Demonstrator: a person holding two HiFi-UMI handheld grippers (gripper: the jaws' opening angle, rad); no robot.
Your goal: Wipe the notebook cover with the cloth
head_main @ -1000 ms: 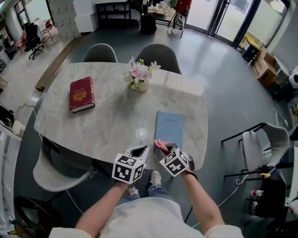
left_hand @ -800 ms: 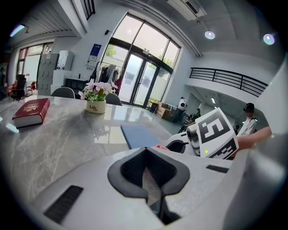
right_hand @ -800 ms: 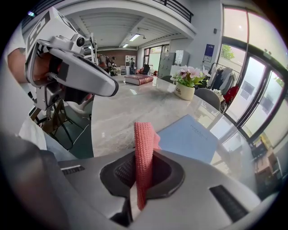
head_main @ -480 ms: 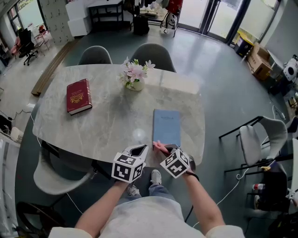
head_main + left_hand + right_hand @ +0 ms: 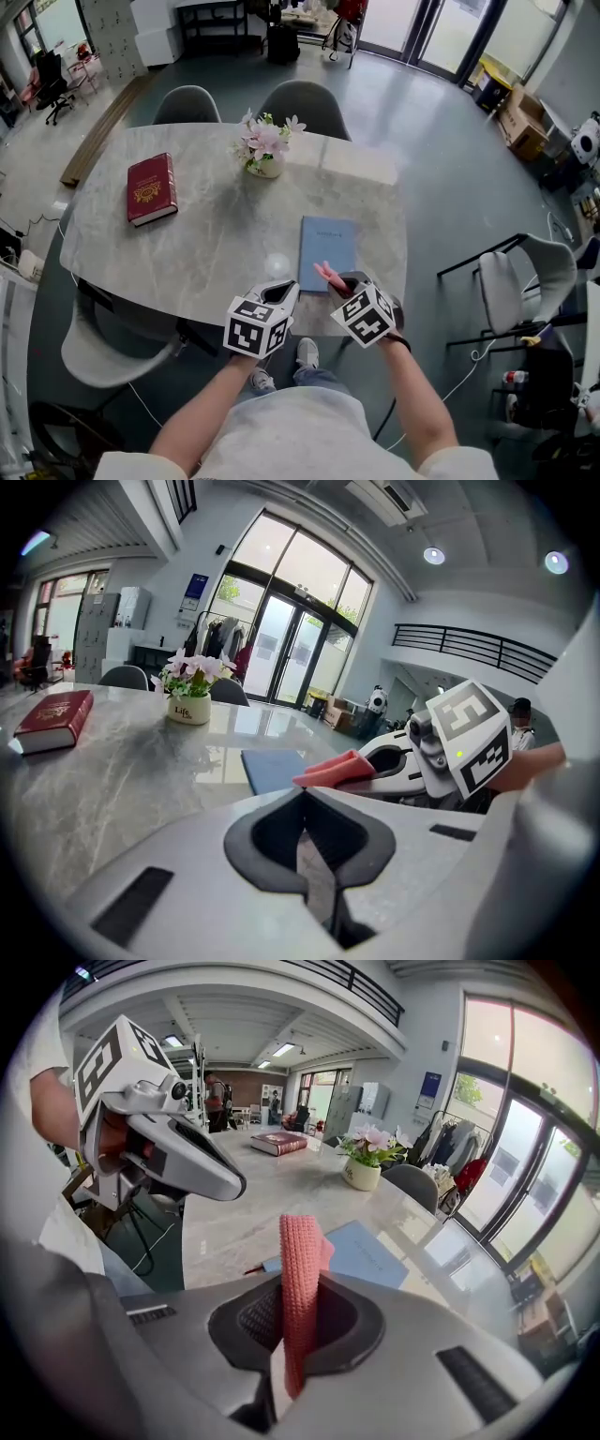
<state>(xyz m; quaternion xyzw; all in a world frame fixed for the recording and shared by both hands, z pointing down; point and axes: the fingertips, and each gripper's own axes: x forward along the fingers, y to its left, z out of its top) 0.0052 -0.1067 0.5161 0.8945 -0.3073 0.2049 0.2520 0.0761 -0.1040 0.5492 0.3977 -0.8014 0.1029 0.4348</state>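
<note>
Right claw point(image 5: 339, 281) is pinching a pink knitted cloth point(image 5: 300, 1269): the two jaws press on the lower part of it, and the rest stands up between them as a folded strip. Left claw point(image 5: 285, 290) is just beside it, at the near edge of the table point(image 5: 206, 239), with its jaws pressed together and nothing between them. Both claws are held by the person's hands, close to the body, and each one carries a cube with square markers. In the head view the free end of the cloth lies over the near right corner of the light blue notebook point(image 5: 326, 244); whether it touches the cover I cannot tell. The notebook lies flat and closed on the right part of the grey marble-look table, near the front edge. Farther away, about in the middle of the far side, stands a small pot with pink flowers point(image 5: 265, 150). A dark red book point(image 5: 151, 189) lies flat on the left part of the table, well apart from the notebook. Behind the table two grey chairs point(image 5: 304, 105) stand side by side.
</note>
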